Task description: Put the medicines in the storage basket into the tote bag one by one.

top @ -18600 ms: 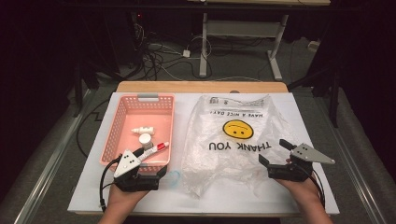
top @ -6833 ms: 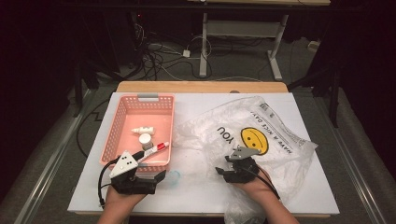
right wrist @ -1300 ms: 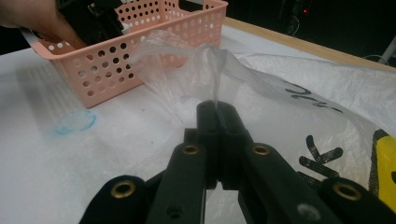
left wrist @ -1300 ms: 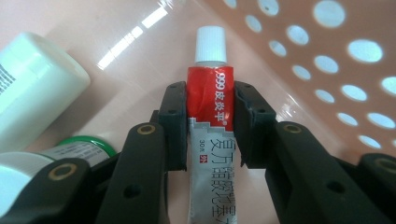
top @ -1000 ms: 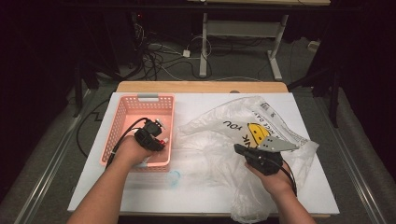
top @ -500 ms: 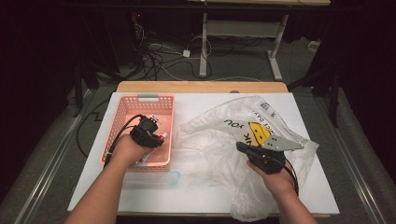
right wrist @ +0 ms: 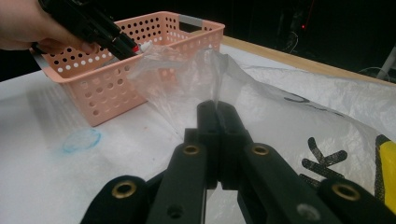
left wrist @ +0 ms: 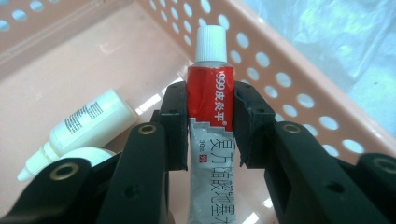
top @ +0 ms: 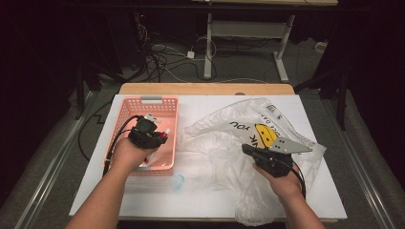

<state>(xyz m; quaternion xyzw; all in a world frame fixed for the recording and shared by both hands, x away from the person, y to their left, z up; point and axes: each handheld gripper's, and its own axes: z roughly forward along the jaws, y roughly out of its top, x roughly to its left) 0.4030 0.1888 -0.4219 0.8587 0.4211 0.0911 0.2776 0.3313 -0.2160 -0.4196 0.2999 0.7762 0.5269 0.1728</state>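
High view: on the worktop (top: 143, 200), the plastic bag (top: 224, 157) spreads toward the right edge, the right tool (top: 249, 149) clamped tight on its film; keep that fold raised so the mouth gapes. Over the pink basket (top: 125, 112) near the left edge, the left tool (top: 161, 137) pinches a red tube (left wrist: 209, 95); lift it clear before swinging across. Half a second earlier that tool sat slightly lower in the basket.

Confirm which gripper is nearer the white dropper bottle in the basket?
Left. The left gripper is inside the pink basket, shut on a red tube just beside the white dropper bottle. The right gripper is outside it, pinching the plastic bag.
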